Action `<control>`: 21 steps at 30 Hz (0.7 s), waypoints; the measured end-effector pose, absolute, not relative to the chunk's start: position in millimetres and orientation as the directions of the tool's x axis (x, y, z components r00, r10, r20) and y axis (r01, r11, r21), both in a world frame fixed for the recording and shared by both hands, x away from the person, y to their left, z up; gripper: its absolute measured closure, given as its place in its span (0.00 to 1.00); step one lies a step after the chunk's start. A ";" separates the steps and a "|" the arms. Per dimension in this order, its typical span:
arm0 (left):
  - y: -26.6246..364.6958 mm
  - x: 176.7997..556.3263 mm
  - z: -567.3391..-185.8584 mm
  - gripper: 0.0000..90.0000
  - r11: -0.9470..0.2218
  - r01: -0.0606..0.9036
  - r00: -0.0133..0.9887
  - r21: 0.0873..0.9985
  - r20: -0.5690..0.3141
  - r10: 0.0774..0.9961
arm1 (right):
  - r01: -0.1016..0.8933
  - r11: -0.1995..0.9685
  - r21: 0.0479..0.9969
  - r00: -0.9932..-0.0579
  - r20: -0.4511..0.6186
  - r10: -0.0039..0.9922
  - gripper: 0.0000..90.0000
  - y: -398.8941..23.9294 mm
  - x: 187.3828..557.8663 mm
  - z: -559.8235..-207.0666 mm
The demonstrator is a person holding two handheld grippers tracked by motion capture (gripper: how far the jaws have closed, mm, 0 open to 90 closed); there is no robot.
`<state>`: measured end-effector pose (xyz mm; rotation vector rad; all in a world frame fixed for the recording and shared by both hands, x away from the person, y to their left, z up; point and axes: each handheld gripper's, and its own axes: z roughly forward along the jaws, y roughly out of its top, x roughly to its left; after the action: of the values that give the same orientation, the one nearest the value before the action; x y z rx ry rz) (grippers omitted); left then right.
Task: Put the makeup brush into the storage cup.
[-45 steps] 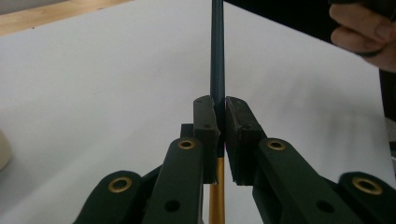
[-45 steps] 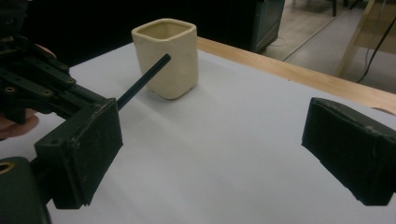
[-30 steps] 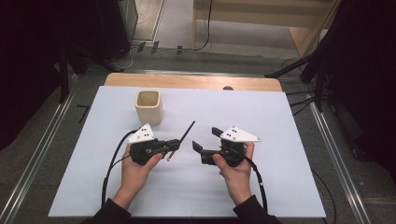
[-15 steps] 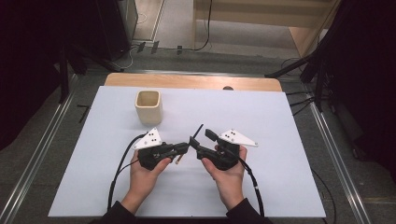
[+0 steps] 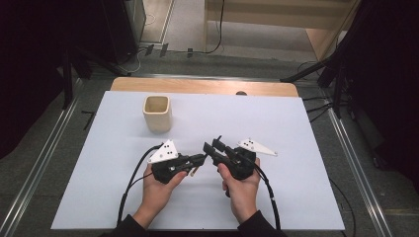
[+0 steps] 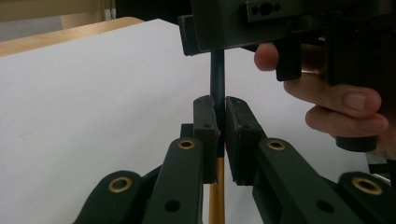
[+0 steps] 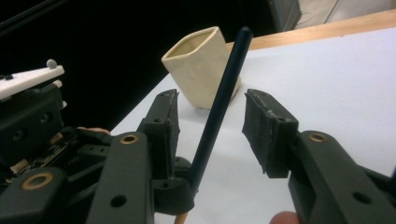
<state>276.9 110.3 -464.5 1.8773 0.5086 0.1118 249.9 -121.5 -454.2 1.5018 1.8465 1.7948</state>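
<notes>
Black hand-held gripper [image 5: 200, 159] bodies, brass-ringed jaw links, grey three-cornered plates, black cables, dark sleeves.

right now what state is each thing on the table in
pen: capped, held off the table, tilted
left tool: shut on the pen
right tool: jaws either side of the pen, have just been closing, pads not pressing it yet
cup: upright, standing alone, no contents visible
</notes>
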 end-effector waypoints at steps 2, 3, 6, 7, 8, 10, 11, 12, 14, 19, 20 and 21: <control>110.3 276.9 -464.5 0.94 -0.280 0.288 0.903 0.916 -0.162 0.399 | 0.528 -0.224 0.819 -0.490 0.510 0.707 0.67 -119.7 249.4 -454.8; 110.2 276.7 -464.6 0.94 -0.282 0.287 0.903 0.915 -0.160 0.399 | 0.531 -0.224 0.817 -0.490 0.512 0.706 0.69 -119.1 249.3 -455.1; 110.0 276.9 -465.6 0.94 -0.283 0.289 0.903 0.914 -0.162 0.399 | 0.540 -0.227 0.811 -0.494 0.524 0.694 0.74 -117.7 249.4 -456.2; 110.0 276.9 -465.8 0.94 -0.283 0.290 0.903 0.914 -0.164 0.396 | 0.539 -0.227 0.811 -0.497 0.523 0.692 0.75 -117.6 249.4 -456.5; 109.8 276.9 -465.7 0.94 -0.286 0.290 0.905 0.913 -0.164 0.394 | 0.540 -0.225 0.811 -0.496 0.523 0.693 0.76 -117.4 249.2 -456.5; 109.2 276.4 -465.8 0.94 -0.285 0.286 0.907 0.915 -0.162 0.389 | 0.542 -0.230 0.808 -0.499 0.530 0.686 0.79 -117.9 249.0 -456.7; 109.0 276.2 -465.8 0.94 -0.284 0.285 0.907 0.915 -0.162 0.388 | 0.542 -0.232 0.808 -0.501 0.532 0.683 0.82 -118.0 248.9 -456.7; 108.8 276.0 -465.7 0.94 -0.284 0.285 0.908 0.916 -0.163 0.386 | 0.541 -0.232 0.808 -0.502 0.532 0.682 0.84 -118.3 248.9 -456.7; 107.9 275.8 -465.9 0.94 -0.285 0.287 0.910 0.915 -0.167 0.379 | 0.547 -0.233 0.804 -0.506 0.539 0.673 0.94 -119.4 248.4 -456.4; 107.5 276.3 -466.4 0.93 -0.282 0.302 0.909 0.911 -0.185 0.374 | 0.530 -0.196 0.825 -0.524 0.500 0.690 0.95 -119.0 247.1 -455.2; 107.5 276.4 -466.4 0.93 -0.283 0.304 0.908 0.910 -0.187 0.374 | 0.524 -0.187 0.831 -0.528 0.490 0.694 0.95 -118.3 246.6 -454.6; 107.0 276.4 -466.6 0.92 -0.288 0.308 0.908 0.907 -0.190 0.373 | 0.515 -0.177 0.839 -0.531 0.474 0.702 0.95 -117.6 245.9 -453.9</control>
<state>276.4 107.0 -466.6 1.8918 0.5007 0.0691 245.9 -117.6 -453.9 1.4310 1.9063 1.7968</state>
